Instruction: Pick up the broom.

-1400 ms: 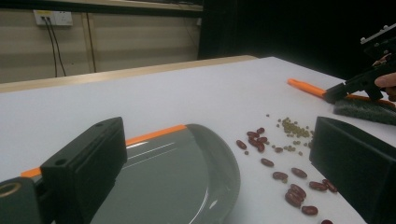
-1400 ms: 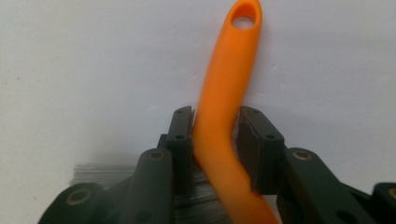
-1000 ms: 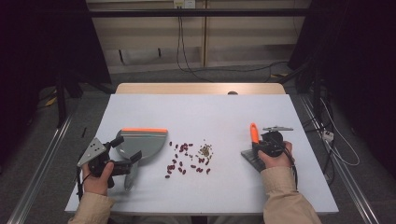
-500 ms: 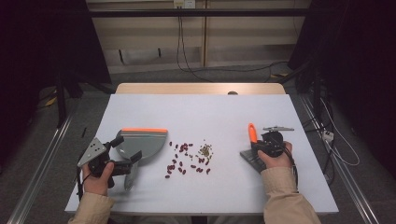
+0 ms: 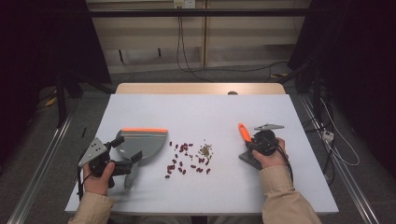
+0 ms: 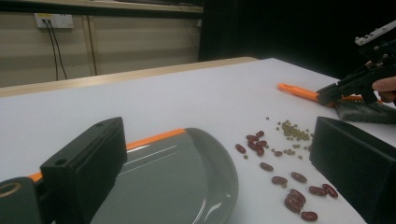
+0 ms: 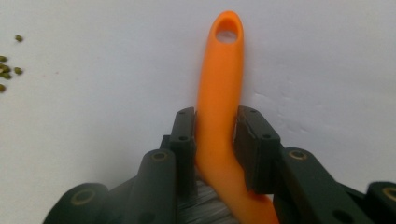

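Note:
A grey dustpan (image 5: 144,142) with an orange front lip lies on the white table (image 5: 196,112), its handle pointing toward the near edge. My left gripper (image 5: 126,148) stands open, its jaws wide apart on either side of the dustpan (image 6: 163,182). Right of the pan are scattered red kidney beans (image 5: 182,161) and a small heap of green beans (image 5: 204,150). My right gripper (image 5: 249,142) is shut on the orange handle of a hand brush (image 7: 219,70). The handle points away from me, and the grey bristles (image 5: 248,158) rest on the table.
The red beans (image 6: 261,142) and green beans (image 6: 294,130) lie between the dustpan and the brush (image 6: 299,91). A wooden strip runs along the table's far edge. Cables trail on the floor behind the table and to its right.

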`<act>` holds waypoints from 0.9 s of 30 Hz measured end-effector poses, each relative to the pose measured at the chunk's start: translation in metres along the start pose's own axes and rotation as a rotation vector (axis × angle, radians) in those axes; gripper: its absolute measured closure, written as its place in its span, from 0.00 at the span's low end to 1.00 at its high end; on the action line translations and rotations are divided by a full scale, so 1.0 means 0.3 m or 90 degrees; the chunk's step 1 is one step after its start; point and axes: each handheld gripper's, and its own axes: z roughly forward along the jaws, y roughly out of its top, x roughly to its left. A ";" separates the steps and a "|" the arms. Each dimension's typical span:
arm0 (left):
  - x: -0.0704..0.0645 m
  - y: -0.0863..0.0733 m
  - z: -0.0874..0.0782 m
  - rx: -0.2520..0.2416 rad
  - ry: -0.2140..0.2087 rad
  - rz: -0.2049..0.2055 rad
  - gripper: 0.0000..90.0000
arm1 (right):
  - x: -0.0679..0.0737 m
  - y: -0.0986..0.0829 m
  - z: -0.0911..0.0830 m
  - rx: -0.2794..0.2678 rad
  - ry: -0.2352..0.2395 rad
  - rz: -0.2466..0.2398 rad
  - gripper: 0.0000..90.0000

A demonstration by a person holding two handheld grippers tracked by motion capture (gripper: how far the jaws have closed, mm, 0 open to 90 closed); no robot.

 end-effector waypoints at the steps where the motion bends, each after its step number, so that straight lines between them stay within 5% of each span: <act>1: 0.001 0.000 0.000 0.000 0.000 0.000 0.04 | -0.003 -0.001 0.000 -0.003 0.003 0.008 0.76; 5: -0.002 -0.002 0.003 0.001 0.000 -0.005 0.04 | -0.020 -0.004 -0.009 0.003 0.029 0.049 0.72; 9: -0.002 -0.001 0.002 0.004 0.000 0.000 0.04 | -0.015 -0.005 -0.022 0.026 0.023 0.026 0.61; 15: -0.002 -0.003 0.004 0.006 0.001 -0.001 0.04 | -0.009 -0.011 -0.022 0.032 -0.002 0.020 0.69; 17: -0.002 -0.005 0.007 0.007 0.002 -0.004 0.04 | -0.010 -0.014 -0.020 0.030 -0.003 0.039 0.72; 27: -0.003 -0.004 0.007 0.006 0.000 0.000 0.04 | -0.048 0.001 -0.012 0.052 0.037 0.083 0.75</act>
